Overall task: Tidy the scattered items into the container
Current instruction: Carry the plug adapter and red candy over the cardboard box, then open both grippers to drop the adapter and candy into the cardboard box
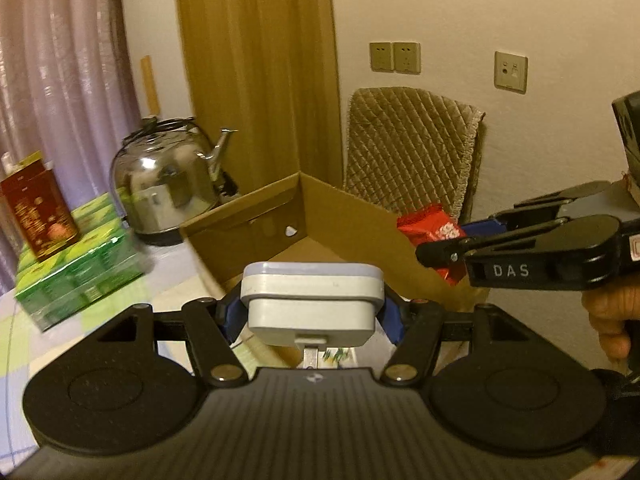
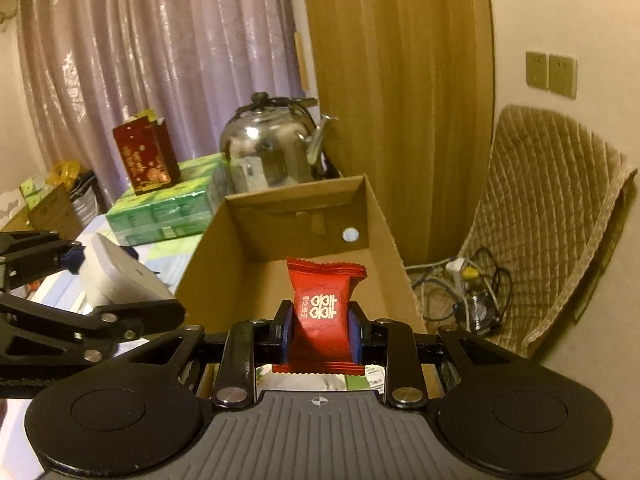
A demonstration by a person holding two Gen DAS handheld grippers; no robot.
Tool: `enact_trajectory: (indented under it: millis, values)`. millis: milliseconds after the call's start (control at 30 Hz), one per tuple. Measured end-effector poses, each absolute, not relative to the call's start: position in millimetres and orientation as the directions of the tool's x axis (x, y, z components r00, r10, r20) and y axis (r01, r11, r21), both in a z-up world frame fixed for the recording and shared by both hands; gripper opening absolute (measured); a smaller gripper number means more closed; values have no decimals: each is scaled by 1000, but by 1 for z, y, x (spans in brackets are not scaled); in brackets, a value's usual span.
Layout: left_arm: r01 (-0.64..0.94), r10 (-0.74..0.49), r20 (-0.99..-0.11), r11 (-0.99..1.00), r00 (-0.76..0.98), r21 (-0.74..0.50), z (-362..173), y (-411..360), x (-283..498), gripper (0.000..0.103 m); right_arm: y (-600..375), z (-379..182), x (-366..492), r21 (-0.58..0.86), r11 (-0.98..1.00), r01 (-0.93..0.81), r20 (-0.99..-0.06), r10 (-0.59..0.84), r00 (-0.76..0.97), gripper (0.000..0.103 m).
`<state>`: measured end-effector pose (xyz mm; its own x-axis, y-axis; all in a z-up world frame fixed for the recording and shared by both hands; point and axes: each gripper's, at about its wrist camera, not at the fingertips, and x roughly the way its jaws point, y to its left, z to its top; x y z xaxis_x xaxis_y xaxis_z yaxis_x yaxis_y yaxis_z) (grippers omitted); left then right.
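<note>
Left gripper point(image 1: 310, 312): you clamp the grey case point(image 1: 311, 300) before the cardboard box point(image 1: 256, 216).
Right gripper point(image 2: 320, 330): you pinch the red candy packet point(image 2: 320, 316) (upright) at that box's near edge.

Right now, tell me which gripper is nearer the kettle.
Left. The left gripper, holding a grey box, is on the kettle side of the cardboard box; the right gripper, holding a red candy, is farther over.

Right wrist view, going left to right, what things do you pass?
White plastic box in the left gripper → red gift box → steel kettle → red candy packet → quilted chair.
</note>
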<state>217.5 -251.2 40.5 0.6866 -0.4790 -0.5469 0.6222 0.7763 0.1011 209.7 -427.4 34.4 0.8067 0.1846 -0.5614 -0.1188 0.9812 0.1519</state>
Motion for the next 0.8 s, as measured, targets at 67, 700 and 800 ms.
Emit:
enact_trajectory:
  millis: [67, 700, 800]
  values:
    - [635, -481, -556, 764, 677, 112, 35, -261, 227, 60, -432, 30, 216, 163, 980, -112, -567, 186, 802, 25]
    - [715, -466, -641, 672, 610, 192, -13, -293, 266, 61, -440, -3, 245, 177, 978, -109, -614, 196, 765, 25]
    - [717, -466, -647, 672, 603, 185, -16, -293, 267, 61, -441, -3, 246, 176, 979, -107, -616, 194, 764, 25]
